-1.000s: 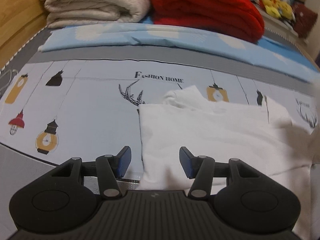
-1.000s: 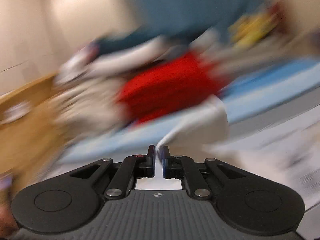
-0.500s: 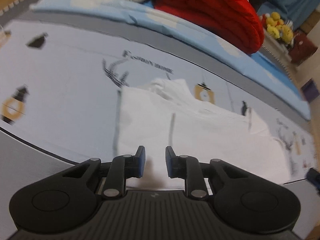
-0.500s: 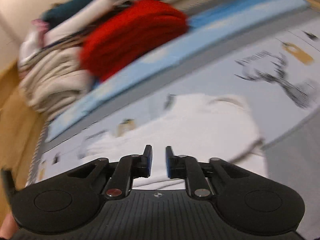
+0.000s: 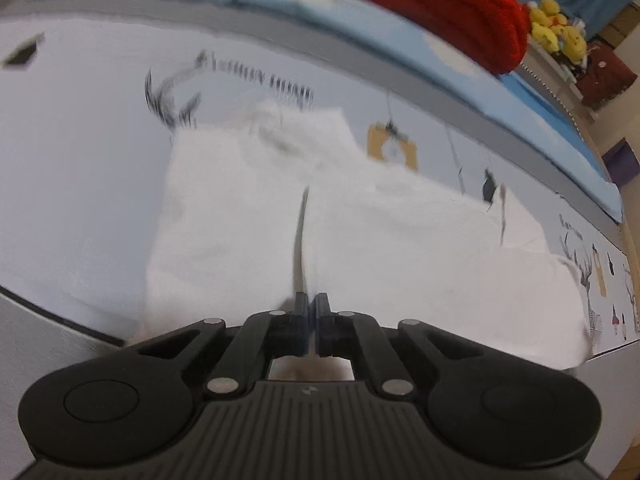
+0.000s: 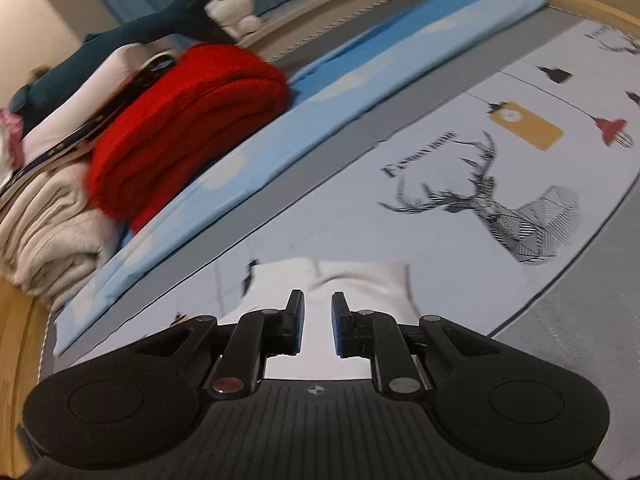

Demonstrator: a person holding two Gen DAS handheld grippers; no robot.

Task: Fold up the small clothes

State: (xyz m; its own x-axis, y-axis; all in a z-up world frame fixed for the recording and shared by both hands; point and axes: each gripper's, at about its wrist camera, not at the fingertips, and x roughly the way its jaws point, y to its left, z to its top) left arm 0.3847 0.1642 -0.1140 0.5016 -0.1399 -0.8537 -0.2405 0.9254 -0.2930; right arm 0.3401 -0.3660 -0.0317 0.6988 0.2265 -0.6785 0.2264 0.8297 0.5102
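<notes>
Judged to be early in a fold: taking hold of the white garment (image 5: 400, 248), spread flat on the printed bedsheet (image 5: 80, 160) close to the bed's near edge, well apart from the red blanket (image 5: 440, 8) stacked along the far edge. Clamped fully shut with the left gripper (image 5: 311, 308) at the garment's near hem, right where a dark crease runs away up the cloth; apparently pinching a thin bit of fabric there, though too blurred to swear to how much. Hovering with the right gripper (image 6: 318, 312) over the garment's other end, seen there as a pale patch just beyond the fingertips; parted only narrowly, having just eased apart a little, with nothing pressed between the pads and no cloth yet held. Next, by this reading: widen the right jaws somewhat, bring them down onto the matching stretch of hem, and close on it. Then lift both holds together, evenly, and carry the near hem over toward the collar end, laying it down square. Worth checking for a hold on every layer on the left; otherwise likely to drag only the top one and leave the fold skewed. Worth keeping the lift low too, to avoid pulling the whole piece across the sheet.
</notes>
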